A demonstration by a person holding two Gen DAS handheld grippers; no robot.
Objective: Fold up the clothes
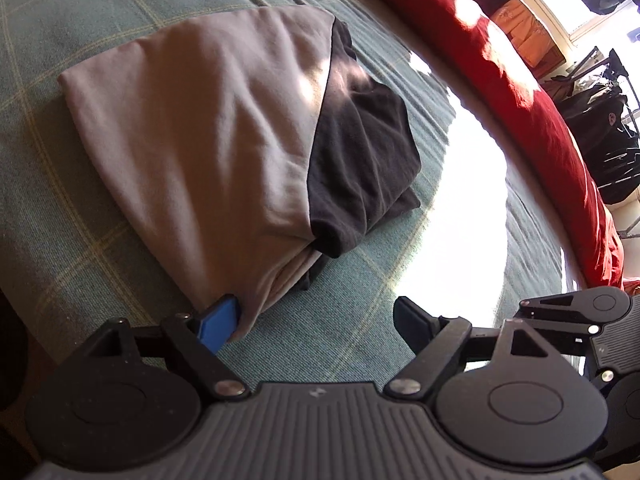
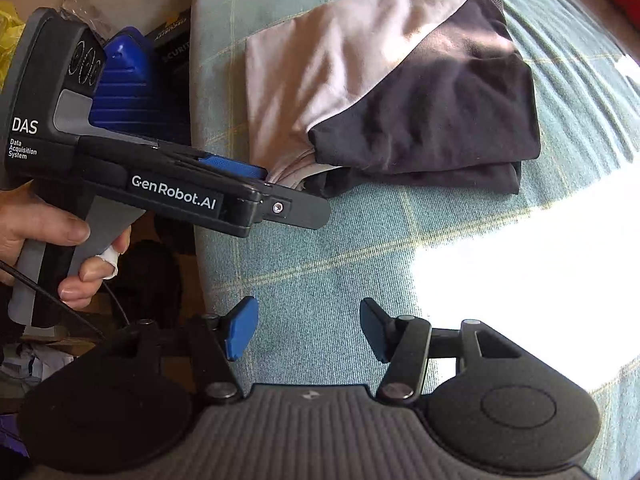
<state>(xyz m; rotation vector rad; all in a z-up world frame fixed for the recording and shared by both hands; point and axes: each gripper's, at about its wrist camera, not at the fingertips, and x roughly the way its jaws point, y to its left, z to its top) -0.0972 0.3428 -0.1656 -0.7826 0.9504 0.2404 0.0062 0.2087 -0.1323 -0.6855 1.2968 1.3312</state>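
Two grippers work at a folded grey-and-black garment (image 1: 240, 128) lying on the green checked bedspread (image 1: 60, 220). Left gripper (image 1: 316, 324), jaws wide apart, has its blue pad (image 1: 220, 322) touching the garment's near corner at 9 o'clock; right gripper (image 2: 308, 328) hangs parted over bare bedspread, garment at 12 o'clock

Green plaid bedspread (image 1: 100, 208) — red blanket (image 1: 532, 92)

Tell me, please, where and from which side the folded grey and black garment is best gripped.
Probably at the near corner of the folded garment, where its stacked layers show as an open edge. Slide one finger of the left claw under that edge from the bed's near side, low along the green bedspread.
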